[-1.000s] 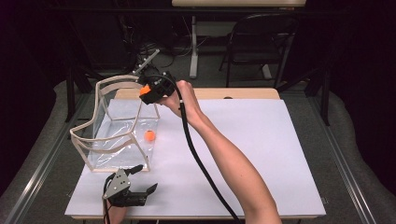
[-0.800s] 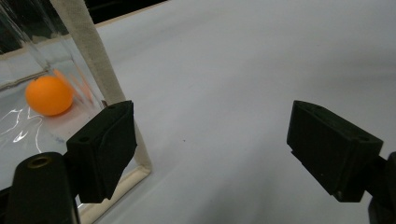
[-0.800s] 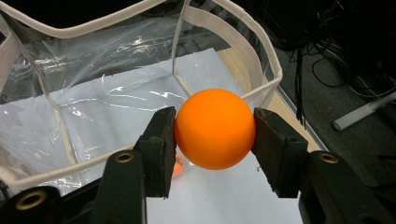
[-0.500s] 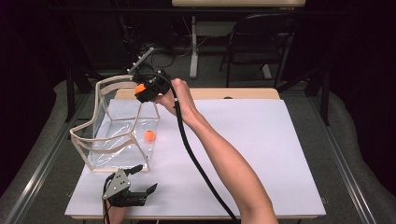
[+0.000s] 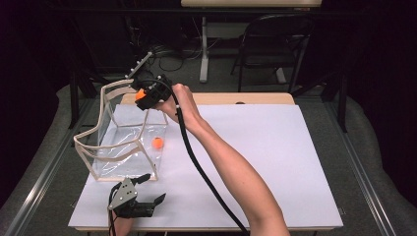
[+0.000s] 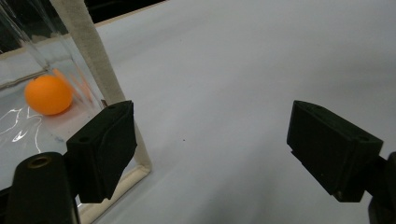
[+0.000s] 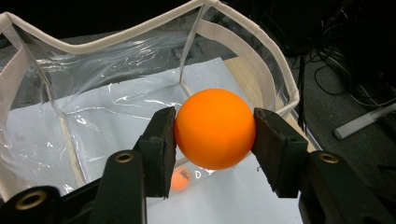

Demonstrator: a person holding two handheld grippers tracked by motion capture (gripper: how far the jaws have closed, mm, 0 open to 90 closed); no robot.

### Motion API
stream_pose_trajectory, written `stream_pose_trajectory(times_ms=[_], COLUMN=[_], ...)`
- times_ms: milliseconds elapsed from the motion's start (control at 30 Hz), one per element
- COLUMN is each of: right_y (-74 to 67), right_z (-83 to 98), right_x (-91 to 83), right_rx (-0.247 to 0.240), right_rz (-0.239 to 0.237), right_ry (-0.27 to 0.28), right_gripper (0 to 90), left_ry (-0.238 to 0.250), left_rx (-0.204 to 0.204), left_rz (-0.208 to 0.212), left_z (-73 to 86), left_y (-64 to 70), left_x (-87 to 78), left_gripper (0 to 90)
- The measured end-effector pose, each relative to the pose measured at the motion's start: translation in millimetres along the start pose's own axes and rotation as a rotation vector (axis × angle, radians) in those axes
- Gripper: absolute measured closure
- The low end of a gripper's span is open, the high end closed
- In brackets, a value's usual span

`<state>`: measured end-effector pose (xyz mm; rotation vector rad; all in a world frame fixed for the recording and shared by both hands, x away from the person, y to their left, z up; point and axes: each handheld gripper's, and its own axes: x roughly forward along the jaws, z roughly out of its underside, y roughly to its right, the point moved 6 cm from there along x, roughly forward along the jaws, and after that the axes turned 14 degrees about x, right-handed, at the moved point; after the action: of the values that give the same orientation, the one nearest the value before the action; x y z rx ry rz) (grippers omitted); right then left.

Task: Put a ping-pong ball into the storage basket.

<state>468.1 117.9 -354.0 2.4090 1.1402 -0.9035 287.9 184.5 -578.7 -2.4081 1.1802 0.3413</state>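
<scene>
Nearest the person, the left gripper rests low on the smooth white sheet covering the table, its blocky matte-black jaws standing wide apart with nothing between them. Just beyond its left jaw rises the corner post of a clear plastic bin, a soft-walled box of glossy, crinkled film edged with pale woven tape. Past that post, inside the bin and on its floor, lies a round, smooth orange ball.

Farther off, above the bin's far rim, the right gripper is held up in the person's hand, a thick black cable trailing back along the bare forearm. Its two jaws are clamped on a second orange ball, pressing it from either side. Below and beyond this held ball the bin's wavy taped rim opens, and the first ball shows dimly through the film under the jaws.
</scene>
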Motion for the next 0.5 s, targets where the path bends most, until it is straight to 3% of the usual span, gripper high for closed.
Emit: stream_pose_trajectory(times_ms=[500], right_y=[-10.2], right_z=[-2.3], right_x=[14.2], right_rx=[-0.019], right_rz=[-0.007], right_ry=[-0.012], right_gripper=[50.9], left_ry=[0.0], left_rx=[-0.002], left_rz=[0.003], left_z=[0.2], left_y=[-0.2], left_x=[-0.4], left_gripper=[15.8])
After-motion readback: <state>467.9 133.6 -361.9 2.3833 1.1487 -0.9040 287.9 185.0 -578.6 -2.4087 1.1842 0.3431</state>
